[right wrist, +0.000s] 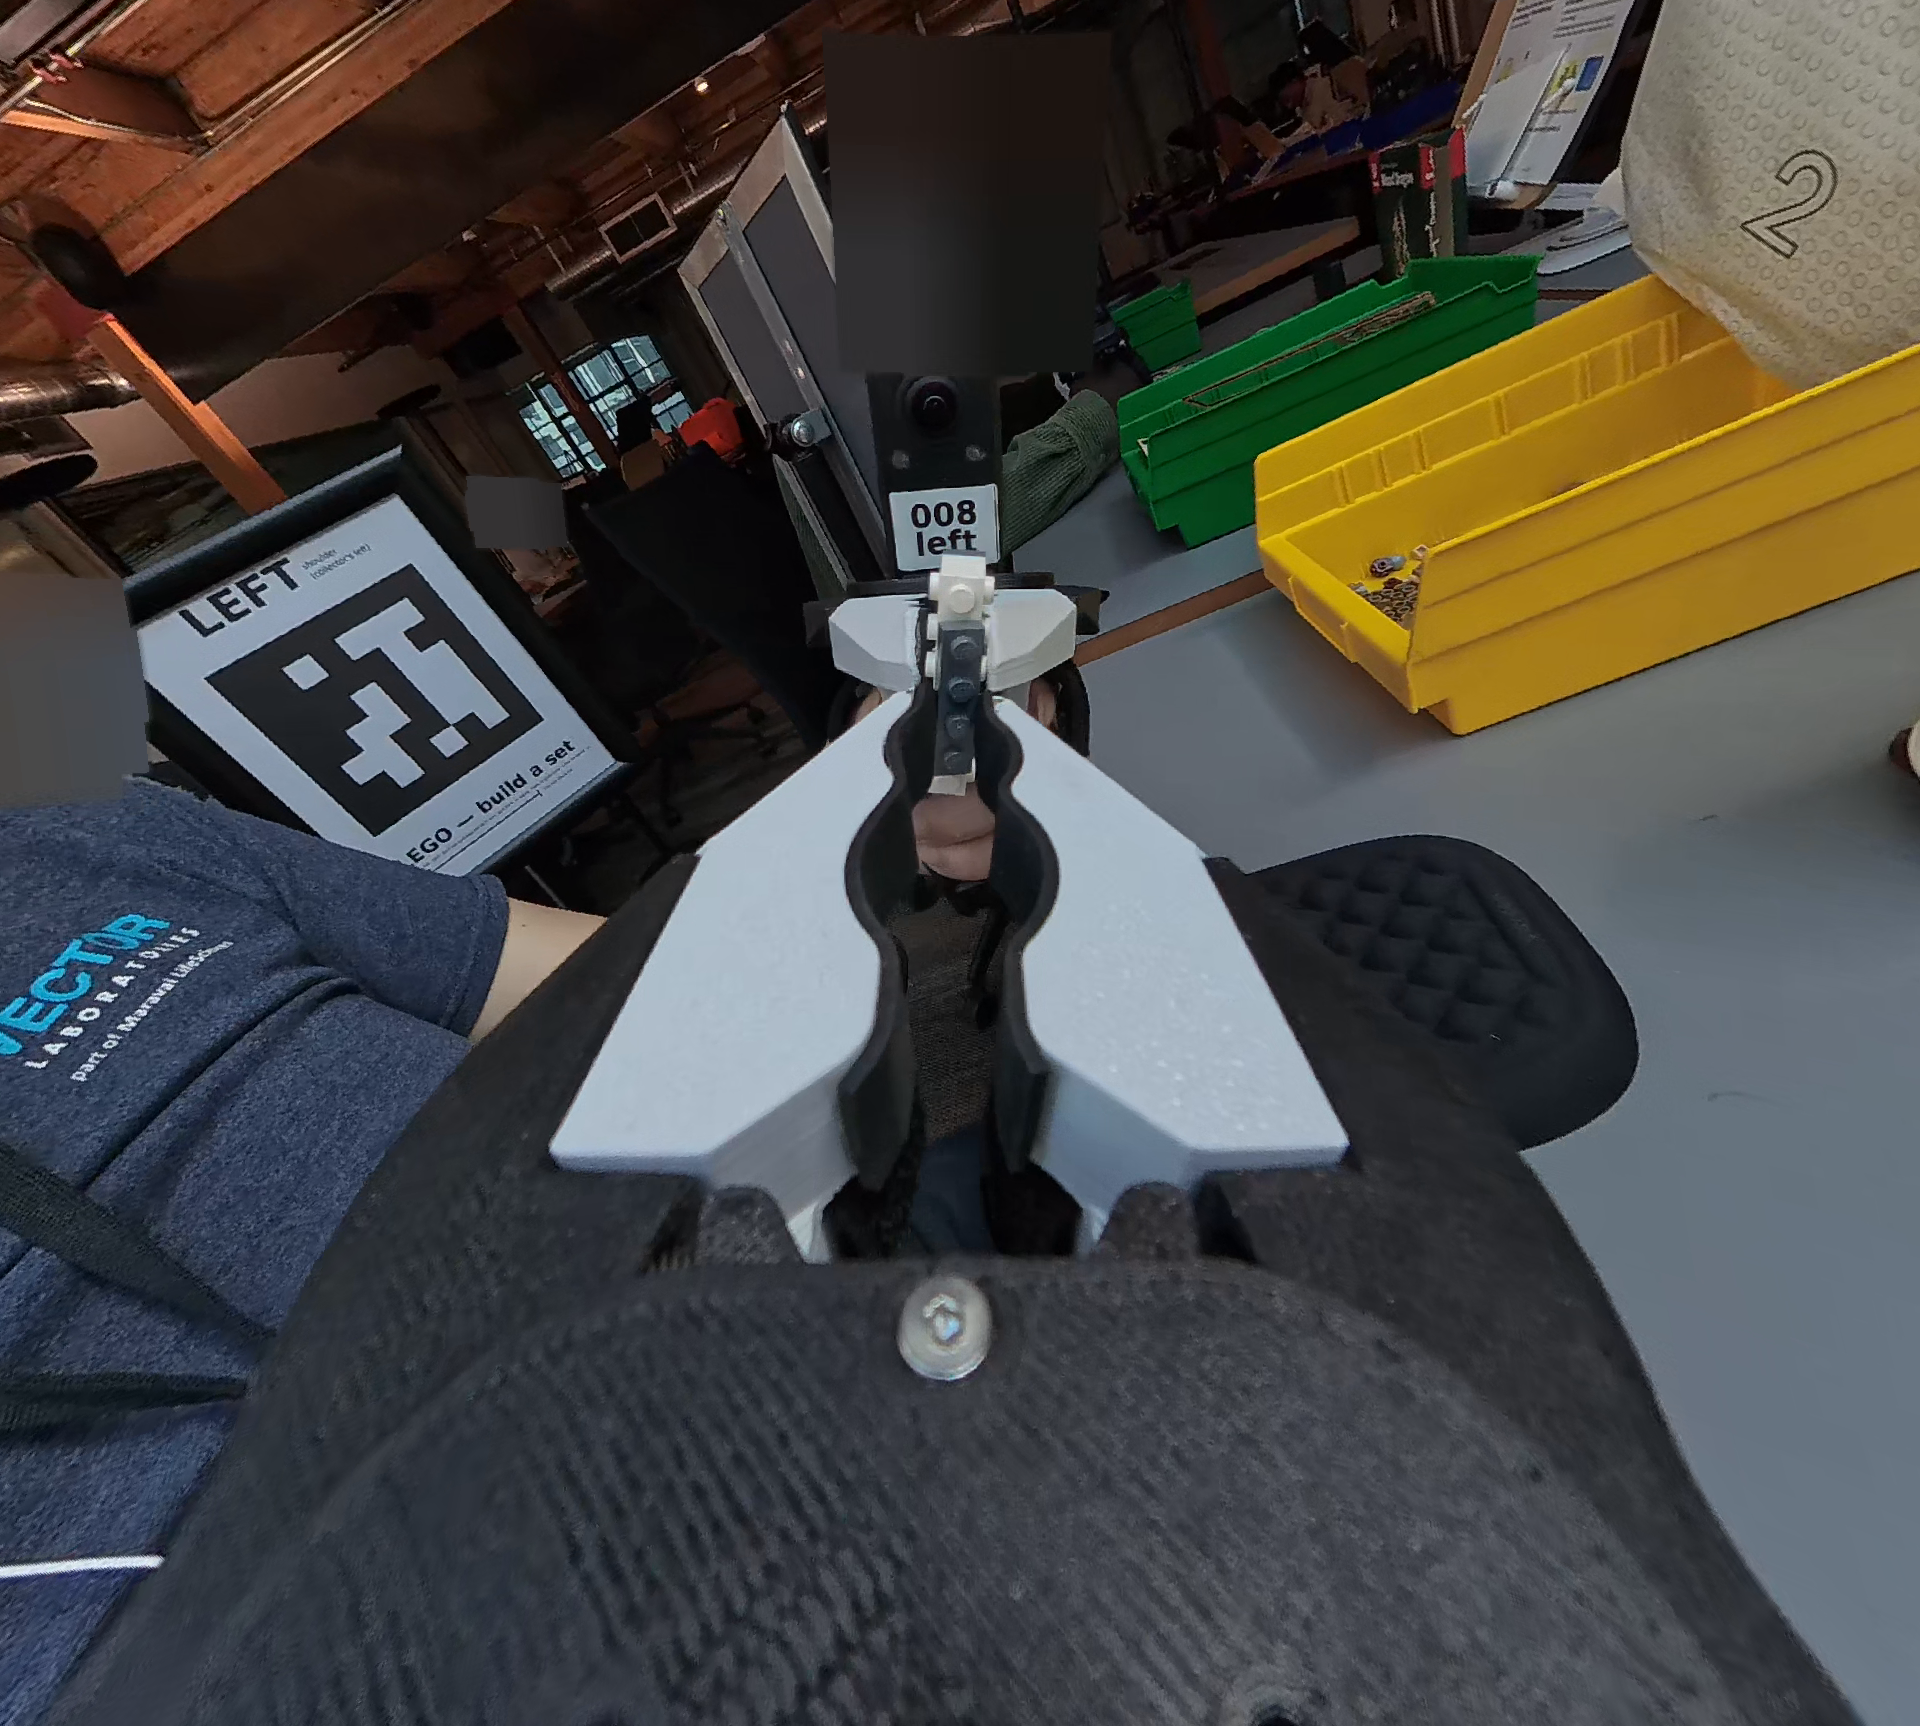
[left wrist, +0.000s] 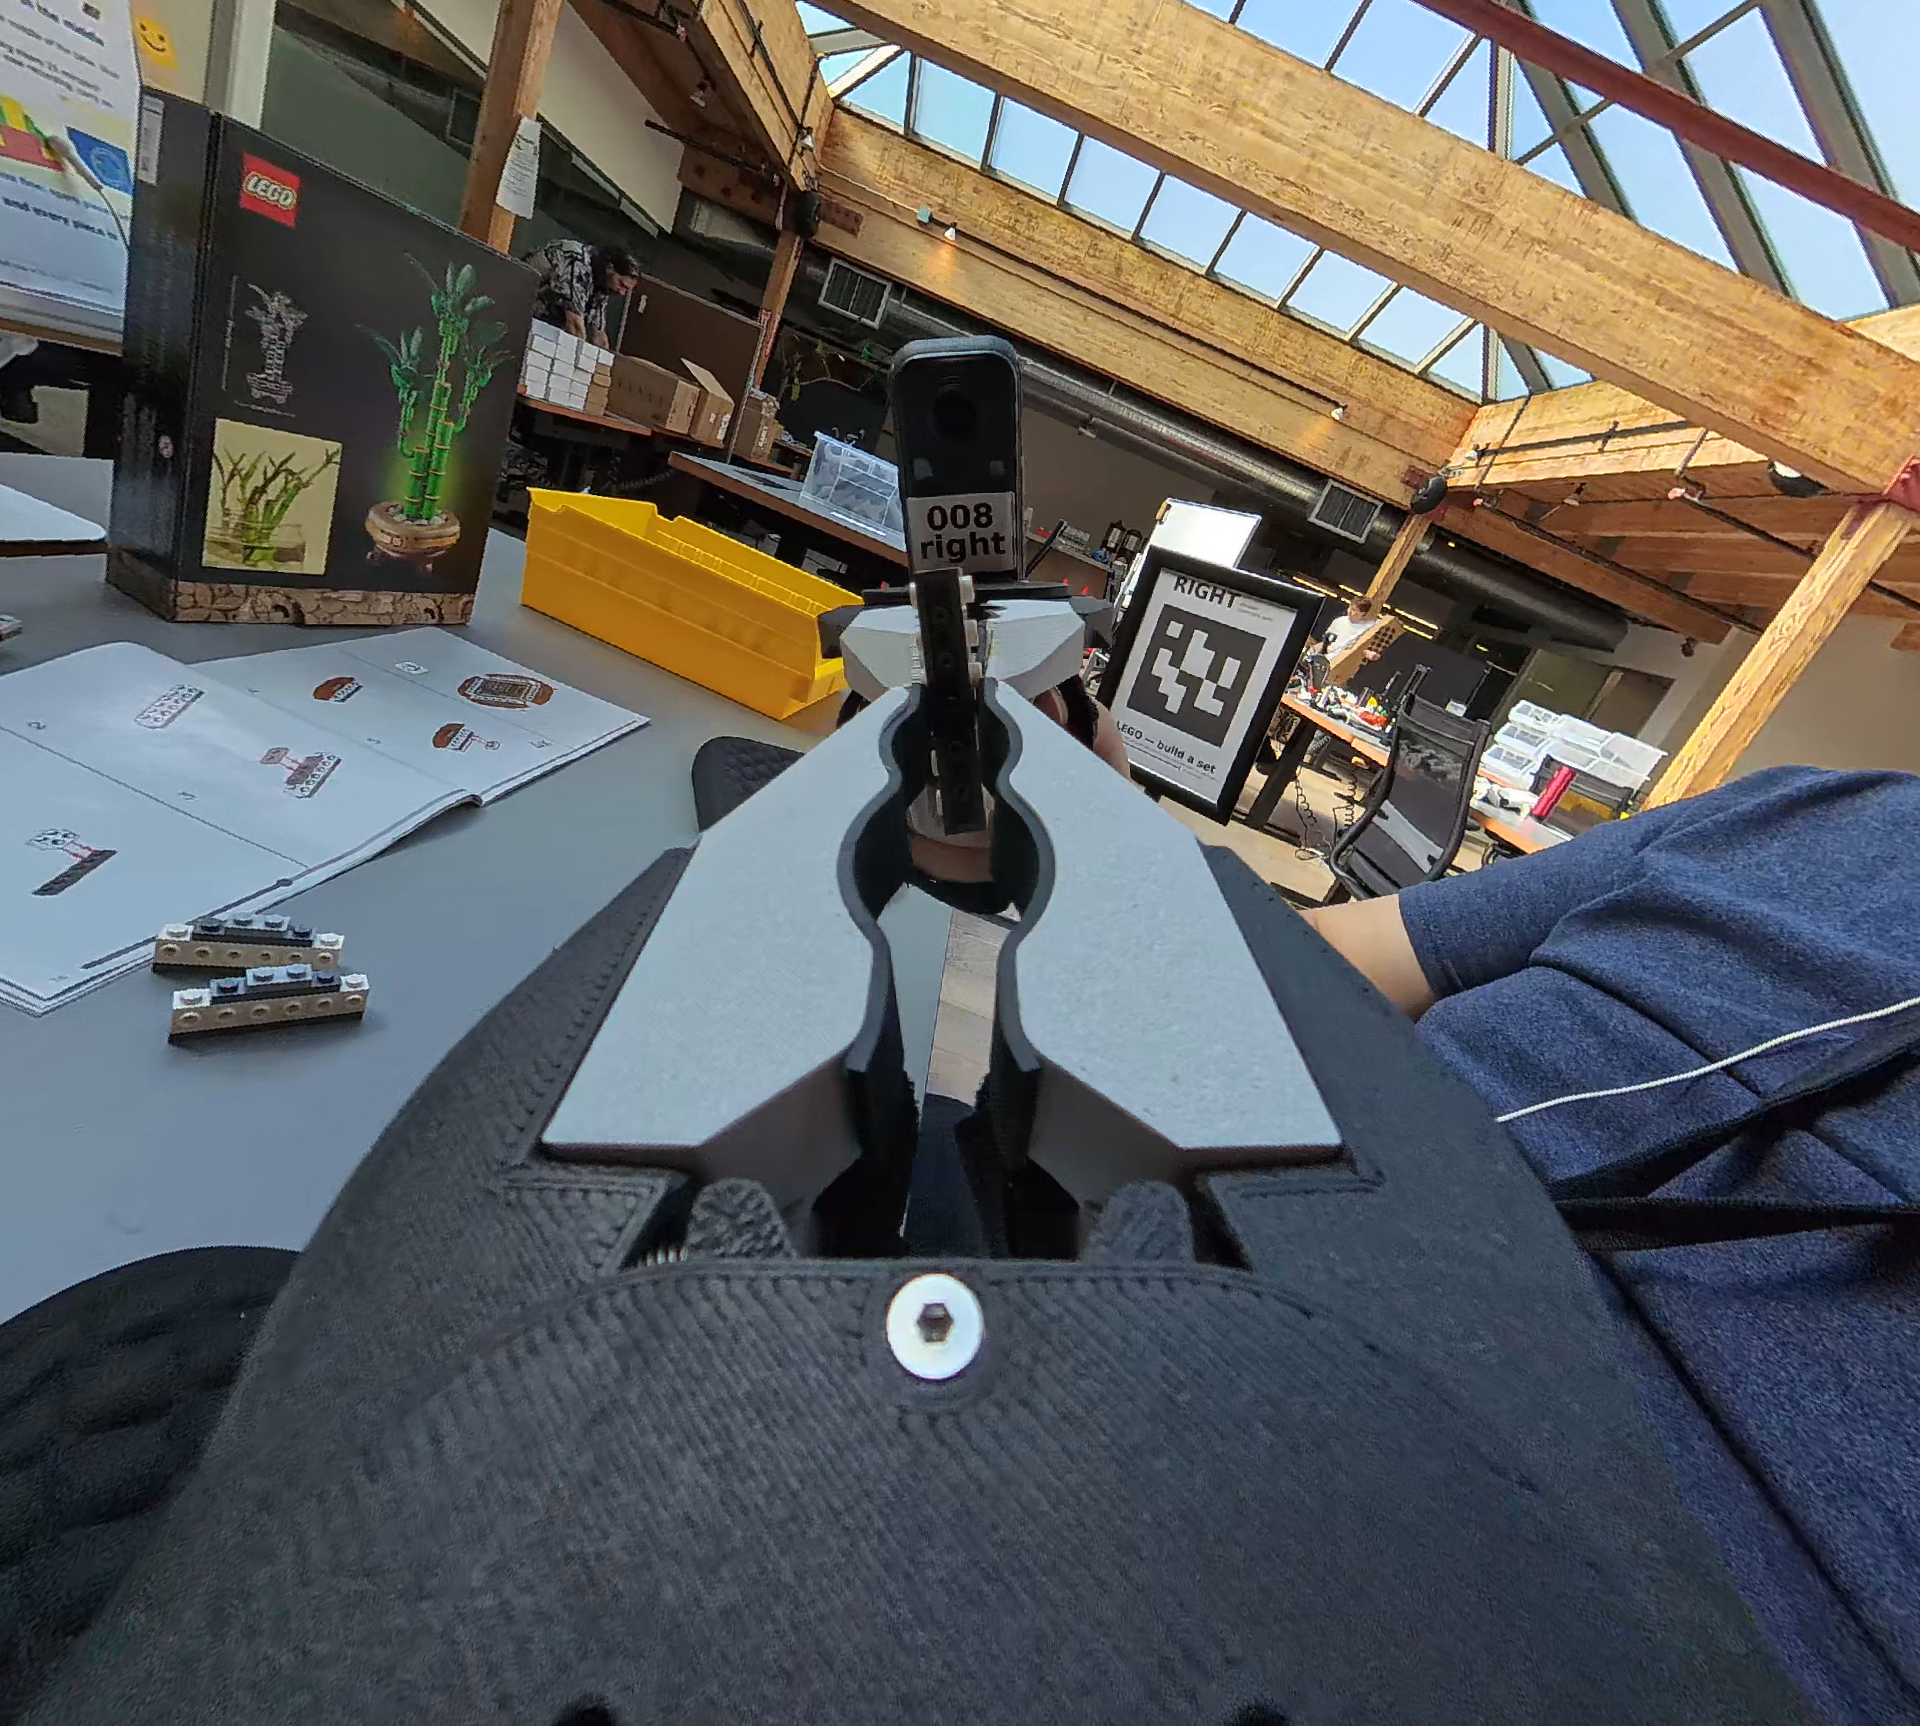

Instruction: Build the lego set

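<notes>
A small lego assembly (left wrist: 958,772), a black beam with holes, dark grey studded plate and white pieces, is held in the air between both grippers, which face each other tip to tip. My left gripper (left wrist: 948,720) is shut on its near end. My right gripper (right wrist: 951,731) is shut on the same assembly (right wrist: 961,674) from the other side, with a white piece (right wrist: 961,596) at the top. The right gripper also shows in the left wrist view (left wrist: 951,637), and the left gripper in the right wrist view (right wrist: 951,637). Two similar tan-and-black assemblies (left wrist: 260,970) lie on the grey table (left wrist: 468,949).
An open instruction booklet (left wrist: 312,762) and the lego box (left wrist: 322,388) are at the left. A yellow bin (right wrist: 1558,513) with small parts, a green bin (right wrist: 1320,388) and a numbered paper bag (right wrist: 1787,118) stand behind. A person in a blue shirt (left wrist: 1714,1053) is close by. Both grippers' tips are close together, under 4 cm apart.
</notes>
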Demonstrator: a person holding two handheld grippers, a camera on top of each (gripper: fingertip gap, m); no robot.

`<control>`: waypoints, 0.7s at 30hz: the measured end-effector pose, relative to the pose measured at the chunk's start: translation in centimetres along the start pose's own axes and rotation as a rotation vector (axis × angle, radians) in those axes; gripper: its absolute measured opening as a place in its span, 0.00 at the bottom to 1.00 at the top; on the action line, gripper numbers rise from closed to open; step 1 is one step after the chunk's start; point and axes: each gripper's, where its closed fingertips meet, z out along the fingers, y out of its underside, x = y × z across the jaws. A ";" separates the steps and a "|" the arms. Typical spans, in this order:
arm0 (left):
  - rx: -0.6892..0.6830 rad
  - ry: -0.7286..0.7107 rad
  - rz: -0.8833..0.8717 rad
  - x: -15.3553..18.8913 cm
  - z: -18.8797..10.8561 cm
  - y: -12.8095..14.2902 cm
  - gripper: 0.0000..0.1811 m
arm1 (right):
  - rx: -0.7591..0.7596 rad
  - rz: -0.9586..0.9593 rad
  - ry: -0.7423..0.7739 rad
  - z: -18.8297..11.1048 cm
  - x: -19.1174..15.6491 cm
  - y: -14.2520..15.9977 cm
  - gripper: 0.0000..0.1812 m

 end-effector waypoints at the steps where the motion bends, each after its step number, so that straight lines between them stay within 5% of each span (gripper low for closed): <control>1: 0.001 0.007 -0.004 0.1 0.0 -0.1 0.04 | 0.000 -0.003 0.000 0.0 0.0 0.0 0.03; 21: 0.050 0.033 -0.007 0.3 0.2 -0.5 0.03 | 0.005 0.006 0.020 -0.3 -0.1 -0.6 0.03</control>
